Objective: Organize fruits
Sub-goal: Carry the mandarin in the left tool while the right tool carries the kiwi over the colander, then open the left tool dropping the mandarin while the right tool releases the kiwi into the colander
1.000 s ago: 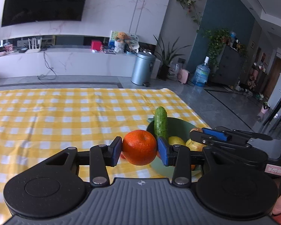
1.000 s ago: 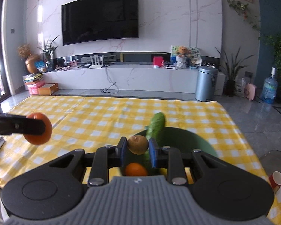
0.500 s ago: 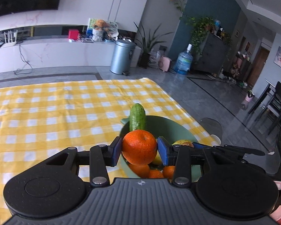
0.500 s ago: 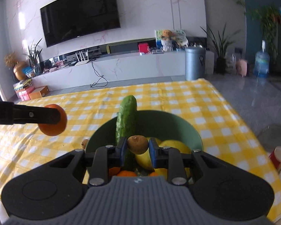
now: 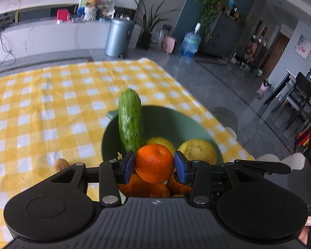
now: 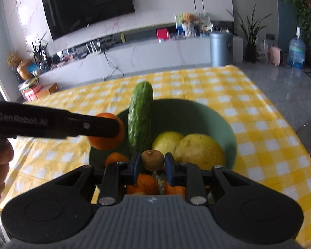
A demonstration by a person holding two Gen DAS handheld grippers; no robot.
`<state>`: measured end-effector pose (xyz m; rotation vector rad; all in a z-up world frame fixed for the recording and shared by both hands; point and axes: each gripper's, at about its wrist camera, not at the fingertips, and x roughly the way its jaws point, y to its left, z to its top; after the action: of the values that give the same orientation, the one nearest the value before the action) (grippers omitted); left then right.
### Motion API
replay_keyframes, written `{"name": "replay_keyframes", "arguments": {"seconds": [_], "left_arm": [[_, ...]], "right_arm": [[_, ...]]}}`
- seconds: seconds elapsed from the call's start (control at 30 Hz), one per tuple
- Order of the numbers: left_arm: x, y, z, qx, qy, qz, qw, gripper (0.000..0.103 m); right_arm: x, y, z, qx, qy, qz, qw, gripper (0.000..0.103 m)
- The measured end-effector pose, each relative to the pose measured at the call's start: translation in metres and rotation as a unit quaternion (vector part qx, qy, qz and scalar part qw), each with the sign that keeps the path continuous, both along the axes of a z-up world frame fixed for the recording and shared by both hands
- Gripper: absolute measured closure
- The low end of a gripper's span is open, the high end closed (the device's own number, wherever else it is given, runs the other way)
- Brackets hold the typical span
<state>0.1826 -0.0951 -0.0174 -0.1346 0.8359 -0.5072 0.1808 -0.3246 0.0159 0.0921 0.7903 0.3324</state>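
Both claws have come closer over the green bowl, which holds a cucumber, yellow fruits and oranges. Left claw pinches an orange; right claw pinches a kiwi.

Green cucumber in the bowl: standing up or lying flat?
Standing, slightly tilted: the green cucumber leans on the green bowl's rim, its tip poking above it.
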Motion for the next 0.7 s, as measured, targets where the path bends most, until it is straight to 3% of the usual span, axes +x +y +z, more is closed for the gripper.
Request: {"name": "replay_keyframes", "arguments": {"seconds": [0.23,0.7], "left_arm": [[0.007,-0.004,-0.016,0.001,0.031,-0.006,0.9995,0.056],[0.007,-0.008,-0.018,-0.005,0.032,0.0,0.9995,0.055]], "right_arm": [[0.004,0.001,-0.004,-0.008,0.012,0.002,1.0,0.081],[0.006,0.004,-0.007,-0.019,0.027,0.003,0.999,0.08]]}}
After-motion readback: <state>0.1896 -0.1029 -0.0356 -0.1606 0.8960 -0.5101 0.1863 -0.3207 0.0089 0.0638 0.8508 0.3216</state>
